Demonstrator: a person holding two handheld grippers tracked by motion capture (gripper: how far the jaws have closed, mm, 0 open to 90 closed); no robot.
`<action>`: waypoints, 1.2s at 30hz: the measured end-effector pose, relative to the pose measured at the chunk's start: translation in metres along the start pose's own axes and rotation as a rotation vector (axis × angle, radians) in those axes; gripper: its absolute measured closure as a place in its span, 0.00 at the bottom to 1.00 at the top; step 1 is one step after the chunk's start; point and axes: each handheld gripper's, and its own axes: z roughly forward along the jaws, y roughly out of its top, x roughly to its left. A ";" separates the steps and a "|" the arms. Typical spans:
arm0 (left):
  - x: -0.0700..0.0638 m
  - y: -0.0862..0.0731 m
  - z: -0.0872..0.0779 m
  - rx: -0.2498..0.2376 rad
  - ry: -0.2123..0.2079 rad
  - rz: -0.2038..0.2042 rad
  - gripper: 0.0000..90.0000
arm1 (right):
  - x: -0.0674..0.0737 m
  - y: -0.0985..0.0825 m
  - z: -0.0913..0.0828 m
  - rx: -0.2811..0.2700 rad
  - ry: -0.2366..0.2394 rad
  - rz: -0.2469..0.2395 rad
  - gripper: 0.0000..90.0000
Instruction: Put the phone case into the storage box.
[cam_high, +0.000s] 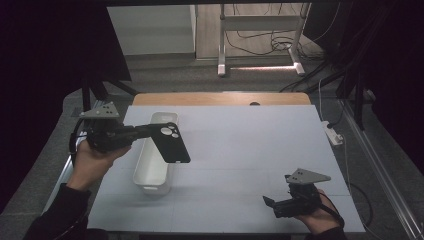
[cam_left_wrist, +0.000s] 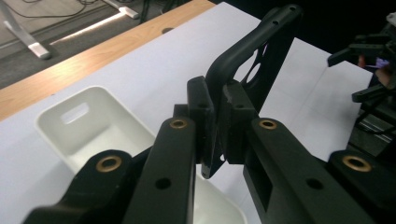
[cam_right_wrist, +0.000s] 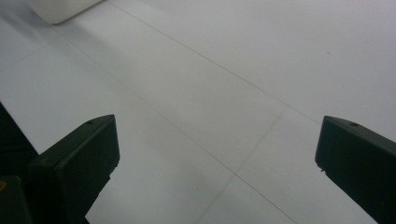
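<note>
A black phone case (cam_high: 171, 142) with camera cut-outs hangs tilted in the air above the long white bin (cam_high: 150, 175). My left gripper (cam_high: 152, 131) is shut on one edge of it, reaching in from the left. The left gripper view has the case (cam_left_wrist: 252, 60) clamped between the pads (cam_left_wrist: 217, 121), with the bin (cam_left_wrist: 84, 135) below. My right gripper (cam_high: 270, 205) rests low at the front right of the table, jaws wide open. In its own view the right gripper (cam_right_wrist: 217, 154) has only bare mat between its fingers.
A pale mat (cam_high: 240, 150) covers the table, with a wooden strip (cam_high: 220, 98) along the far edge. A power strip (cam_high: 334, 134) lies off the right edge. A metal stand (cam_high: 260, 40) and cables sit on the floor beyond.
</note>
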 end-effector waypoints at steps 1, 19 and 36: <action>0.002 0.000 -0.002 0.001 0.008 -0.001 0.93 | -0.001 -0.002 -0.002 0.002 -0.010 0.005 0.00; 0.035 -0.008 -0.014 0.027 0.114 -0.018 0.93 | -0.015 -0.020 -0.020 -0.025 -0.081 0.078 0.00; 0.056 -0.012 0.005 0.052 0.149 -0.015 0.93 | -0.018 -0.023 -0.025 -0.046 -0.087 0.105 0.00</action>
